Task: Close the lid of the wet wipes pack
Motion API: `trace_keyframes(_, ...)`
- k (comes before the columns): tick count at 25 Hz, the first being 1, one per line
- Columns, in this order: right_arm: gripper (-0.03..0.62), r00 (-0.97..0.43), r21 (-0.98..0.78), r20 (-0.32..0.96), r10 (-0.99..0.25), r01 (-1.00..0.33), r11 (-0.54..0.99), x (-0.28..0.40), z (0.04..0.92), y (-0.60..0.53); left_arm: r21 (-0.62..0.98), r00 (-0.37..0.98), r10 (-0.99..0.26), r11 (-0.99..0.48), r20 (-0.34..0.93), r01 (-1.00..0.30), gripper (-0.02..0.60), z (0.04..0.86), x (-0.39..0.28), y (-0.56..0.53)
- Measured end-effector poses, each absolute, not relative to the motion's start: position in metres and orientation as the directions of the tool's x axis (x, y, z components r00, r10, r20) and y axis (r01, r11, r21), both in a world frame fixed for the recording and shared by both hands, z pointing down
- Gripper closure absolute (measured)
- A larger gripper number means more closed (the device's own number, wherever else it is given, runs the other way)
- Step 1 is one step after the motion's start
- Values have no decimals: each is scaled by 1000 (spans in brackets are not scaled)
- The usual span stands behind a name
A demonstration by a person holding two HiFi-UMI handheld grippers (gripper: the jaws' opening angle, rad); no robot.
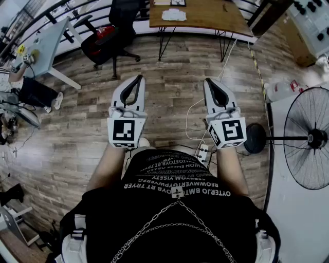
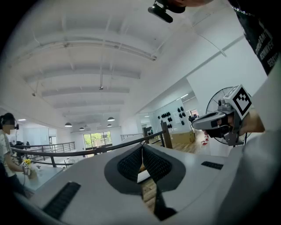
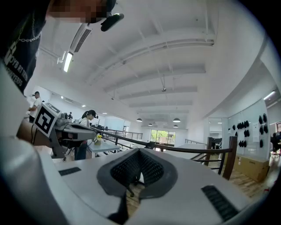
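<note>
Shirt [image 1: 175,215]: black, with white letters and a silver chain, right under the camera.
Left gripper [image 1: 139,78]: its two fingers are pressed together, and there is nothing between them.
Right gripper [image 1: 208,81]: its fingers are pressed together too, and it holds nothing.
Both grippers: side by side with a gap between them, held out flat over the wooden floor [image 1: 169,108].
Brown table [image 1: 216,18]: far ahead, at the top of the head view.
Wet wipes pack [image 1: 174,14]: it looks like the white pack lying on that table, well apart from both grippers. It is too small to tell if the lid is up or down.
Black chair [image 1: 113,31]: on the floor, left of the table.
Fan [image 1: 308,138]: stands at the right side.
Power strip [image 1: 202,152]: white, on the floor below the grippers.
</note>
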State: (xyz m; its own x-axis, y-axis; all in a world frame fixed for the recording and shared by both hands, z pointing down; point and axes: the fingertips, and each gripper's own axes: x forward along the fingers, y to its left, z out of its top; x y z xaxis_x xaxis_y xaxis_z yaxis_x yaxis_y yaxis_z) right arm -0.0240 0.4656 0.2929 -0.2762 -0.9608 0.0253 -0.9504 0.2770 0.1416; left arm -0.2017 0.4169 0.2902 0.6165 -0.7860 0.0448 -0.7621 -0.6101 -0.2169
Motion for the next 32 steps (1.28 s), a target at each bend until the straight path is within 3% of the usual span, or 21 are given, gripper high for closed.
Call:
trace_keyframes(6, 591, -317, 114, 57, -947, -940, 322, -14, 306, 474, -228, 619, -783, -614, 56, -756, 552, 291, -185, 427)
trace_keyframes(12, 591, -486, 144, 279, -828, -832, 537, -12, 346, 492, -248, 628, -770, -634, 112, -733, 553, 307, -179, 439)
trace_keyframes(16, 591, -527, 180, 361, -769, -770, 612, -3, 353, 510, -237, 618, -775, -630, 131, -740, 553, 315, -184, 444)
trace_keyframes(20, 591, -509, 194, 260, -820, -805, 561, 4, 338, 509, -232, 597, -789, -614, 144, -755, 553, 323, -190, 444)
trace_keyframes(25, 591, -355, 67, 44, -934, -932, 357, 34, 309, 505, -239, 593, -795, -604, 126, -760, 553, 318, -189, 446)
trace_keyframes(32, 591, -288, 117, 65, -955, -949, 294, 16, 315, 519, -216, 610, -786, -616, 103, -757, 553, 312, -184, 455)
